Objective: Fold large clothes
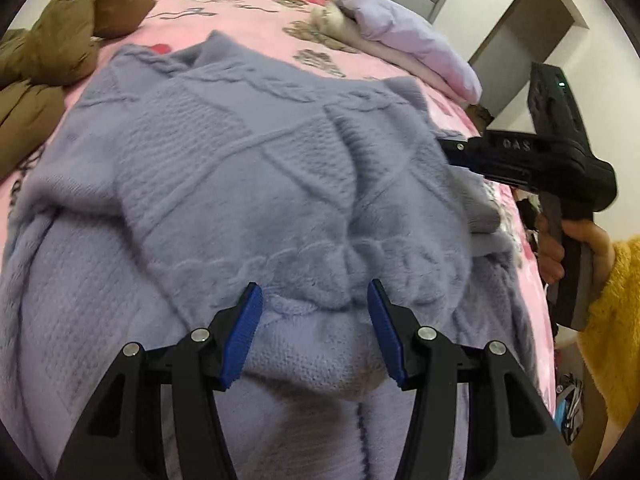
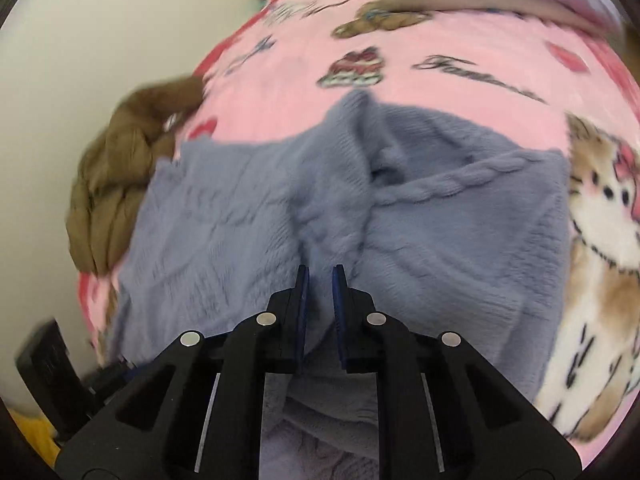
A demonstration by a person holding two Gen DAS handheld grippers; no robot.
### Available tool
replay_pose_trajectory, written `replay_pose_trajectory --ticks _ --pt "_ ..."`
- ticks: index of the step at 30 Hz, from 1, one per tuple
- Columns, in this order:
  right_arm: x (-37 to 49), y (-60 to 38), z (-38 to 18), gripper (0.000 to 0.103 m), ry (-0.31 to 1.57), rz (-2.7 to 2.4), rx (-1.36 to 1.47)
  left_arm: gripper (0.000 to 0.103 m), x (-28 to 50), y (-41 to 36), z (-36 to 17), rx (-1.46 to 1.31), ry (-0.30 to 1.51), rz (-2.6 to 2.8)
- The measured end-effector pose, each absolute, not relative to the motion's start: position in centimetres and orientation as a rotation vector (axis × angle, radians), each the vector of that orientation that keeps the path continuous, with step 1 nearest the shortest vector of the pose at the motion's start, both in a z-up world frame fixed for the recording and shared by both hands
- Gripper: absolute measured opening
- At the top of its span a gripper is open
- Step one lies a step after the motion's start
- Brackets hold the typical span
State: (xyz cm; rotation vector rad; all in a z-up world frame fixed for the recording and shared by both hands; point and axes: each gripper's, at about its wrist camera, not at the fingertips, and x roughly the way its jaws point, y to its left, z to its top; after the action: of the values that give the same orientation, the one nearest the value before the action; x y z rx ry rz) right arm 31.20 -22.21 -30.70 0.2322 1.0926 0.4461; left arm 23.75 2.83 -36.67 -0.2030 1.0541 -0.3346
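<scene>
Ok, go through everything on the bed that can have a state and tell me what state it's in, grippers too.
Sweater: partly folded, rumpled, lying on the blanket.
Left gripper: jaws open, over a fold of the sweater.
Right gripper: jaws nearly shut, pinching a ridge of the sweater.
Brown jacket: crumpled, unfolded, beside the sweater.
Lilac pile: folded, stacked at the far side.
Blanket: spread flat.

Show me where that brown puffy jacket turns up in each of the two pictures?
Left wrist view: the brown puffy jacket lies at the upper left, on the pink blanket, left of the lilac knit sweater.
Right wrist view: the jacket sits at middle left, blurred, touching the sweater's left edge.
Shared landmark: the sweater's cable-knit braid.
</scene>
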Motion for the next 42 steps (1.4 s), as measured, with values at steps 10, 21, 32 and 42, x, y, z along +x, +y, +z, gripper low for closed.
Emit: replay_pose_trajectory --ticks 10,21,32,42 --pt "31.0 -20.4 -31.3 0.06 1.121 0.405 0.154 0.054 23.6 3.5 -36.6 -0.15 1.061 -0.345" --pt "29.8 -19.2 -30.2 0.054 1.073 0.314 0.029 0.054 23.5 3.5 -36.8 -0.166 1.07 -0.327" --pt "30.9 -18.5 -32.8 0.022 1.183 0.363 0.106 0.054 23.8 3.4 -37.0 -0.166 1.074 -0.328" --pt "30.6 -19.1 -31.3 0.004 1.147 0.373 0.094 0.054 23.9 2.9 -37.0 -0.135 1.083 -0.324"
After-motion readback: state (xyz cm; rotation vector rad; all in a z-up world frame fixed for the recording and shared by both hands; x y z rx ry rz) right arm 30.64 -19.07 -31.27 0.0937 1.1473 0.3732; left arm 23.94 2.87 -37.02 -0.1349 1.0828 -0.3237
